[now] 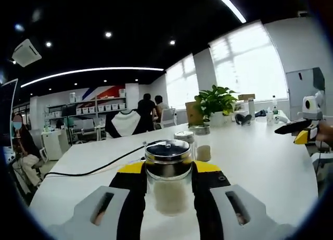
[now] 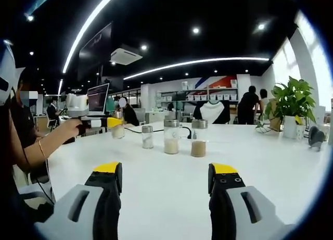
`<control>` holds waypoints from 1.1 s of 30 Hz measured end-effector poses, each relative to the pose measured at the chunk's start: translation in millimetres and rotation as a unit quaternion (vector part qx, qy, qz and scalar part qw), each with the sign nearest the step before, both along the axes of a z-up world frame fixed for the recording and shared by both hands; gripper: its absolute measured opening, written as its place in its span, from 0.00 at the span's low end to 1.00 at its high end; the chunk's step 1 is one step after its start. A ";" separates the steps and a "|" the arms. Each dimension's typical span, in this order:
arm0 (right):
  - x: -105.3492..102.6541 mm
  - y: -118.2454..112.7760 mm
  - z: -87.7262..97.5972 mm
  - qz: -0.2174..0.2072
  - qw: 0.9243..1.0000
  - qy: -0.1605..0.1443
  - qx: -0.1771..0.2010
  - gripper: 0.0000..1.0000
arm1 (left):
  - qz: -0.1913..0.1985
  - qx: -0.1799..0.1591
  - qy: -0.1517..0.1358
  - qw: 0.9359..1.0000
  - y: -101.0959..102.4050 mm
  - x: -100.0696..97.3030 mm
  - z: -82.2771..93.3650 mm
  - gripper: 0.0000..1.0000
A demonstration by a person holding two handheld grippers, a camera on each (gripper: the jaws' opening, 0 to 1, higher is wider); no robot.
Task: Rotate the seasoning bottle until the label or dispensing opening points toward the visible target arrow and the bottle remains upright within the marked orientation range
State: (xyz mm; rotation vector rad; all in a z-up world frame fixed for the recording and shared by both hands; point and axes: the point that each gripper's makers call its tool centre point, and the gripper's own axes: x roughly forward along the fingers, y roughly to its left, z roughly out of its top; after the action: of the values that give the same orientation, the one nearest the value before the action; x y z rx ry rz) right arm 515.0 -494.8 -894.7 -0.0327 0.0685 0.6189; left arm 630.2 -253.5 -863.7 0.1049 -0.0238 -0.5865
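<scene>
Nearest the lens in the left gripper view, the left gripper (image 1: 169,169) has its two black, yellow-tipped jaws closed against the sides of a seasoning bottle (image 1: 168,178), a clear glass jar with a shiny metal lid and pale contents in its lower half. The bottle stands upright on the white table (image 1: 260,162). Just behind it are two smaller jars (image 1: 193,144), partly hidden by the lid. A black cable (image 1: 88,171) runs across the table to the left. At the right edge the right gripper (image 1: 302,133) pokes in, yellow at its tip, well apart from the bottle. A potted plant (image 1: 216,105) stands farther back by the windows.

The right gripper view gives the wider scene. Its own jaws stand wide apart over bare tabletop, holding nothing. Beyond them, three jars (image 2: 171,137) stand in a loose row, and to their left the left gripper (image 2: 112,123), held by a person's hand (image 2: 78,129), grips the seasoning bottle (image 2: 118,129). A laptop (image 2: 97,99) sits behind it. No arrow or marking can be made out on the table in either view.
</scene>
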 end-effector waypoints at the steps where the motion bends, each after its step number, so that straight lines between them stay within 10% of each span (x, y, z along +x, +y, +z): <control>1: -0.3 0.6 -0.2 0.002 1.000 0.001 0.001 0.67 | -0.005 -0.001 0.000 1.000 -2.7 -1.9 0.1 0.35; 33: -17.9 56.7 3.4 0.076 0.997 -0.011 0.019 0.62 | -0.203 -0.024 -0.031 0.978 -120.6 -94.9 29.9 0.35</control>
State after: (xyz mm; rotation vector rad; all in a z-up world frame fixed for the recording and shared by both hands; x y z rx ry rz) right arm 497.1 -438.0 -891.4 -0.0080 0.0320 0.7719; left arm 535.3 -374.1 -833.8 0.0716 -0.1216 -0.9905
